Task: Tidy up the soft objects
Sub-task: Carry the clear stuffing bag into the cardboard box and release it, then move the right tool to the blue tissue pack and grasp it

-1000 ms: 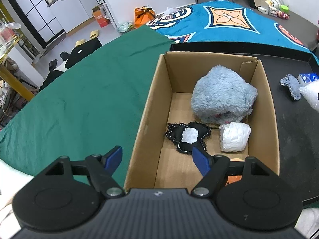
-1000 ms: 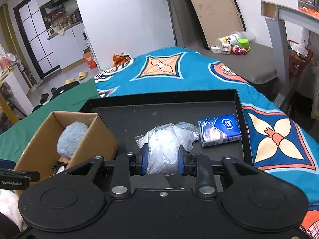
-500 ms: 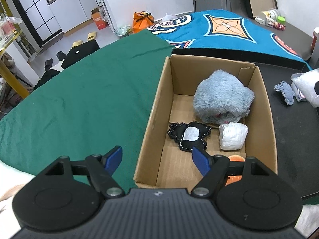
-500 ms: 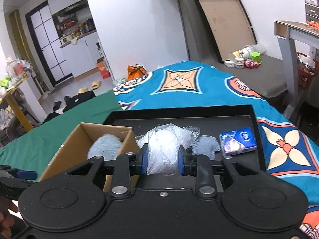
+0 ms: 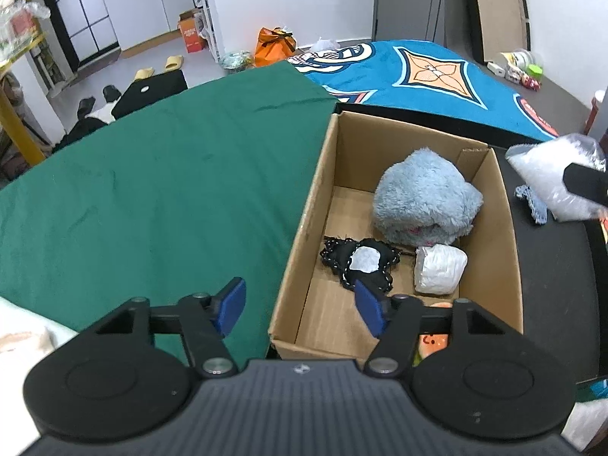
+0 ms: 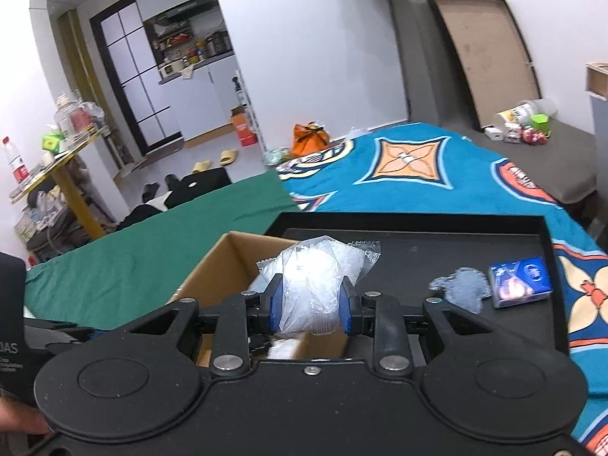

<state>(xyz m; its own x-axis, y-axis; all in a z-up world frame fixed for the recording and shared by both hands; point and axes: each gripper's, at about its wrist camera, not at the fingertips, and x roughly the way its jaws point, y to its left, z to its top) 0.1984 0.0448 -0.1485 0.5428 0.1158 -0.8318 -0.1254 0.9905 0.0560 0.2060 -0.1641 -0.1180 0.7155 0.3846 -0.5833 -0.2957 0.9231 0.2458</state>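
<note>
A: Right claw (image 6: 309, 309) pinching the crinkly clear plastic bag of white filling (image 6: 311, 285). Since a second ago it has come off the black tray (image 6: 418, 243) and hangs over the brown cardboard box (image 5: 380, 266), right rim.

B: Left claw (image 5: 300, 309)?

A: Spread, empty, jaws just narrowing at the box's near-left corner. Inside: fluffy grey-blue plush (image 5: 425, 197), far end. Drop looks next.

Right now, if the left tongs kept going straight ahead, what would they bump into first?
Probably the cardboard box: its near left wall lies between the open left tongs. Depth is hard to judge.
</note>
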